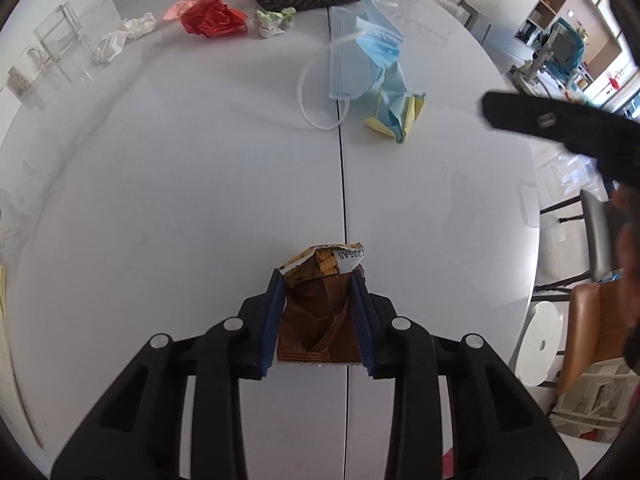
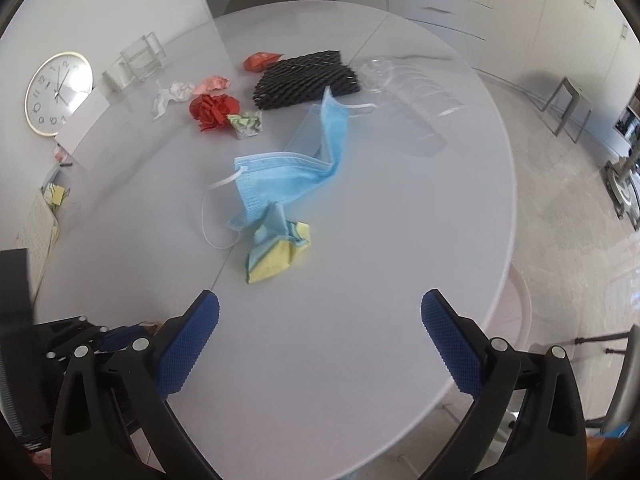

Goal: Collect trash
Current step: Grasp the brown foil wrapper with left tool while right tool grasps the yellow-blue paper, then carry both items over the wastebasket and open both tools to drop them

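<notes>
My left gripper [image 1: 319, 280] is shut on a brown and orange snack wrapper [image 1: 320, 312], held low over the white round table [image 1: 180, 184]. My right gripper [image 2: 320, 312] is open and empty above the table's near edge. Ahead lie a blue face mask [image 2: 296, 164], a crumpled blue and yellow paper [image 2: 278, 248], red crumpled paper [image 2: 212, 110], a green-patterned paper ball [image 2: 248, 123], white tissue [image 2: 176, 94], pink paper [image 2: 214, 83], a red packet [image 2: 260, 60] and black foam netting [image 2: 308, 78]. The mask also shows in the left wrist view [image 1: 360, 56].
A clear plastic tray [image 2: 408, 92] lies at the far right of the table. A glass container [image 2: 138, 60] and a wall clock [image 2: 56, 92] stand at the left. Chairs and a white stool [image 1: 540, 340] are beside the table on the right.
</notes>
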`<action>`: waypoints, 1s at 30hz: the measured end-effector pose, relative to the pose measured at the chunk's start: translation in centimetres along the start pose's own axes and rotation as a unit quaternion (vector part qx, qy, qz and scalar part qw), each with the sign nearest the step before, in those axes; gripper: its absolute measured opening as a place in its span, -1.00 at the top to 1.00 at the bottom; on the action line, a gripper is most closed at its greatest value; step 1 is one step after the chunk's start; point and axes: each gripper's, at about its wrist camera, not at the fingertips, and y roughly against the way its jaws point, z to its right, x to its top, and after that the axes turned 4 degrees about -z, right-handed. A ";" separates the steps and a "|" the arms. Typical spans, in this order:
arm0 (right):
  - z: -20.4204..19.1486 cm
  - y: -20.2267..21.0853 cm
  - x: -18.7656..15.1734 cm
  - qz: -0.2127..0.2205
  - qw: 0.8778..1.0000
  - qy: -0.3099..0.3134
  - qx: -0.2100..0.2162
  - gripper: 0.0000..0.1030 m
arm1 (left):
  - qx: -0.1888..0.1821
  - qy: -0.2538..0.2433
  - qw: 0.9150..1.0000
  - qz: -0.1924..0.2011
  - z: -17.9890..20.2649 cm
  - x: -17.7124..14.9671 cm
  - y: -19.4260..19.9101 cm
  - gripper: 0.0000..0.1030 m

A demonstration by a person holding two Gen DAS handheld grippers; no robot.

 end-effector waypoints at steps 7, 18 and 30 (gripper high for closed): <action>-1.7 -4.6 1.8 -0.015 1.000 0.026 0.007 -0.77 | -0.002 0.034 0.999 0.020 -2.9 -0.5 3.6 0.38; -2.7 -5.4 1.6 -0.011 0.999 0.036 0.006 0.02 | 0.018 0.055 0.998 0.040 -5.2 -0.9 5.9 0.38; 7.3 5.6 -3.2 0.023 0.999 -0.039 -0.003 0.02 | -0.033 -0.013 0.998 0.060 4.7 3.6 6.9 0.38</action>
